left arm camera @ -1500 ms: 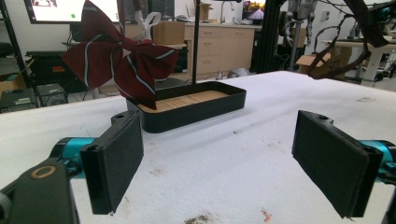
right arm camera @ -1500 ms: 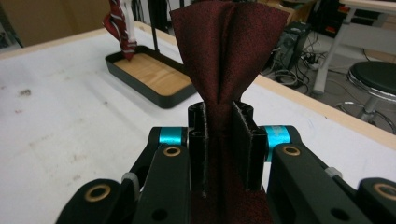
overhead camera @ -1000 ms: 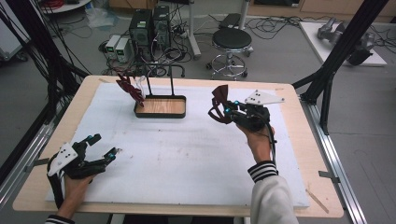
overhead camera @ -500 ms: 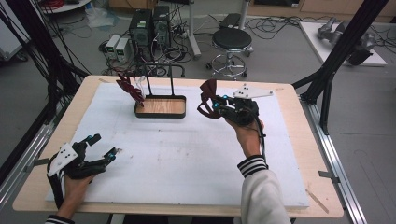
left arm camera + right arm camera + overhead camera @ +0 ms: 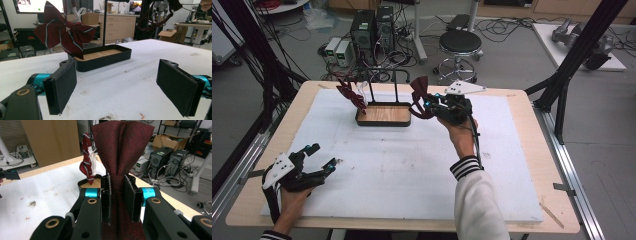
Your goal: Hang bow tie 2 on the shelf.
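Right gripper view: bow tie pinched at its knot.
Right gripper is clamped on it; left gripper gapes empty; high view blurs the hold, seemingly beside the stand.

The white mat on the table lies bare between the two hands, so a hand-held gripper can cross there unhindered. At the far edge the black tray stand blocks the way with its two upright posts, and the striped bow tie hangs off its left side.
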Available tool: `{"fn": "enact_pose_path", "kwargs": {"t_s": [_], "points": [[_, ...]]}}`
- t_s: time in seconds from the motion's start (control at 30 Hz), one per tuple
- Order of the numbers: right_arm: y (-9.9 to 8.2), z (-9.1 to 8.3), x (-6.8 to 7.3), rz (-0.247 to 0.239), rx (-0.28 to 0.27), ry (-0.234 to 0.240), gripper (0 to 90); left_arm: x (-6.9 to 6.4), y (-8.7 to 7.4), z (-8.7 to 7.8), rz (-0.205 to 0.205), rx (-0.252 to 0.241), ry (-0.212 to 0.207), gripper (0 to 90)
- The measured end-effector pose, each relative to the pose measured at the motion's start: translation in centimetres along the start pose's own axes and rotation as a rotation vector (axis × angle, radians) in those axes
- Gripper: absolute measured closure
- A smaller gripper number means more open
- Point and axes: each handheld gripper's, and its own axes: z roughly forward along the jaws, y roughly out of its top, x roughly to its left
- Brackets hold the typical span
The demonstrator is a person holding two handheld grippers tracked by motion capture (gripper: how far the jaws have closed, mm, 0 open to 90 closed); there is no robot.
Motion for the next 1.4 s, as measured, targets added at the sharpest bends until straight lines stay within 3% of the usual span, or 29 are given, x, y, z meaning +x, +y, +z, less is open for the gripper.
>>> {"fn": "enact_pose_path", "kwargs": {"t_s": [0.73, 1.27, 1.4], "points": [[2.1, 4.3, -0.2, 0.013, -0.019, 0.043, 77.3, 0.0, 0.0, 0.0, -0.003, -0.007, -0.003, 16.8], [2.9, 6.6, -1.4, 0.024, -0.031, 0.018, 77.3, 0.0, -0.1, -0.2, 0.001, -0.024, -0.003, 16.9], [2.7, 7.1, -2.0, 0.049, -0.033, 0.004, 77.3, 0.0, -0.1, -0.2, 0.003, -0.026, -0.002, 16.9]]}}
